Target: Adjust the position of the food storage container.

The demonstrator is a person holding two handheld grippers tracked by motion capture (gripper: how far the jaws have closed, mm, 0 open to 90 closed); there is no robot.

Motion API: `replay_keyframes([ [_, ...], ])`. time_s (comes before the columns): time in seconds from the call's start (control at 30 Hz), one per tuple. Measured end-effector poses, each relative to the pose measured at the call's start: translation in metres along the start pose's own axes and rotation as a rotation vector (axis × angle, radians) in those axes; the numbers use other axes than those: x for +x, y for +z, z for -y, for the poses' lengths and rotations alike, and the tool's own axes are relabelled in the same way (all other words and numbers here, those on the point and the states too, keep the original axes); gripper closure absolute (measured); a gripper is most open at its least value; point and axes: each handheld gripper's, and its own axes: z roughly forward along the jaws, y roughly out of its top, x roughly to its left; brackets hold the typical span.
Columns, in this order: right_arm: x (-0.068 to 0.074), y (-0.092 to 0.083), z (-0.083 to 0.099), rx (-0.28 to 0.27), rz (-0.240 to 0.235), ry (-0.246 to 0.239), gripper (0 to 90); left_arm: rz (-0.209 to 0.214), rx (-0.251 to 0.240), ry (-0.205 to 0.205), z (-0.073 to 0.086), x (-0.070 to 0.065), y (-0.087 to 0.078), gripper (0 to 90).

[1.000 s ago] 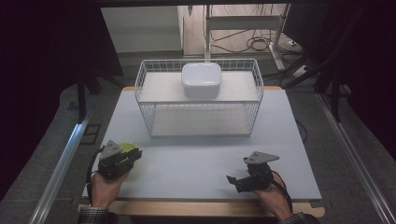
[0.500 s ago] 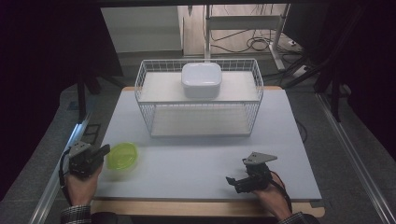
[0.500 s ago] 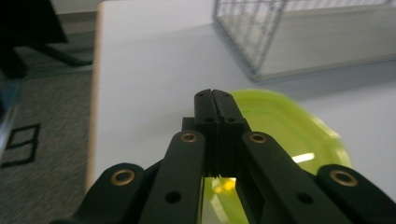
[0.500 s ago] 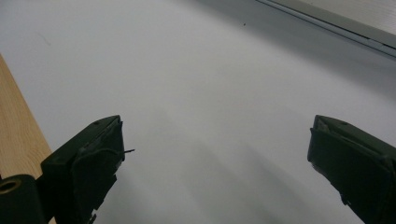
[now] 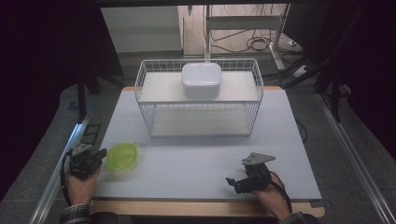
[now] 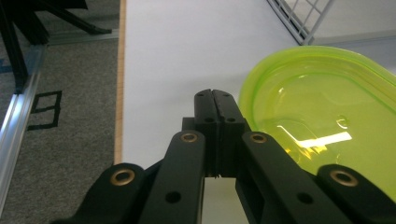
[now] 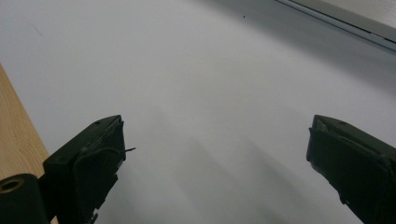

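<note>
A translucent lime-green dish (image 5: 122, 156) lies open side up on the white mat (image 5: 196, 161) near its front left. In the left gripper view the green dish (image 6: 322, 121) sits just right of my jaws, close beside them. My left gripper (image 5: 100, 154) is at the mat's left edge, its jaws pressed together (image 6: 215, 95) with nothing between them. At the front right, my right gripper (image 5: 232, 181) rests low over the mat, jaws wide apart (image 7: 215, 140) and empty.
A white wire rack (image 5: 201, 108) stands at the back middle of the table, with a white lidded container (image 5: 201, 79) on its upper shelf. A wooden table edge (image 5: 205, 207) runs along the front. Grey floor and a metal rail (image 5: 60, 172) lie to the left.
My left gripper was over the green dish a second ago; it has drawn back to the left, leaving the dish on the mat. The right gripper has stayed put.
</note>
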Motion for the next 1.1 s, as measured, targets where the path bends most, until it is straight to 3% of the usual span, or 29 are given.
replay_keyframes([
  [0.33, 0.001, 0.003, 0.001, 0.020, 0.003, -0.010, 4.9, 0.033, 0.005, -0.001, -0.003, -0.012, 0.005, 89.8],
  [0.7, 0.002, 0.005, 0.001, 0.030, 0.005, -0.015, 4.9, 0.118, 0.018, 0.050, -0.010, -0.047, 0.015, 89.7],
  [0.87, 0.002, 0.005, 0.001, 0.033, 0.005, -0.014, 4.9, 0.156, 0.021, 0.047, -0.012, -0.058, 0.019, 89.7],
  [0.97, 0.002, 0.006, 0.002, 0.036, 0.006, -0.015, 4.9, 0.161, 0.017, 0.046, -0.012, -0.060, 0.020, 89.6],
  [1.1, 0.002, 0.005, 0.002, 0.033, 0.008, -0.015, 4.9, 0.156, 0.041, 0.008, -0.009, -0.049, 0.023, 88.9],
])
